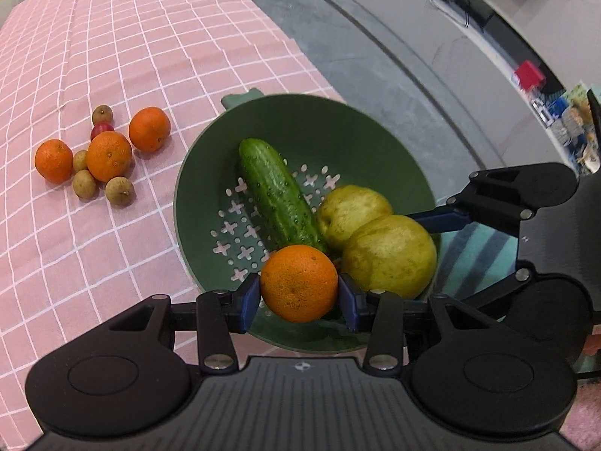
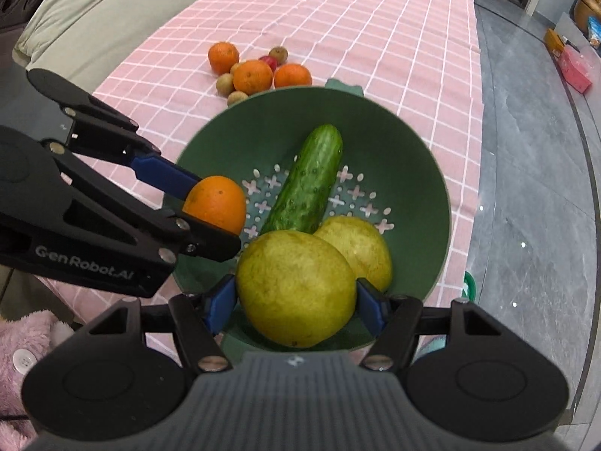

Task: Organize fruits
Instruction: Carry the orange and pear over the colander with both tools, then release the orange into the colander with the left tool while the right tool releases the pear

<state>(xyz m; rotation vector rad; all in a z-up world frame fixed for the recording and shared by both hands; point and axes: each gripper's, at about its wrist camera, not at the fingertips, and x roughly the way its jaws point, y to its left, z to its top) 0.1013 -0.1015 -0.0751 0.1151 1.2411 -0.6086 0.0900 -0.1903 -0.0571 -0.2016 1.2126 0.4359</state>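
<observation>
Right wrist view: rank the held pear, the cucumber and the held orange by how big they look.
1. Held pear, largest, though it sits nearest the camera.
2. Cucumber, longer than the orange.
3. Held orange, smallest, partly hidden by the left gripper.

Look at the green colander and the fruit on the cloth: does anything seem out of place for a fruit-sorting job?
Yes: a cucumber lies in the green colander, beside a pear, though it is a vegetable. Nothing looks spilled or damaged. The left gripper holds an orange; the right gripper holds another pear.
</observation>
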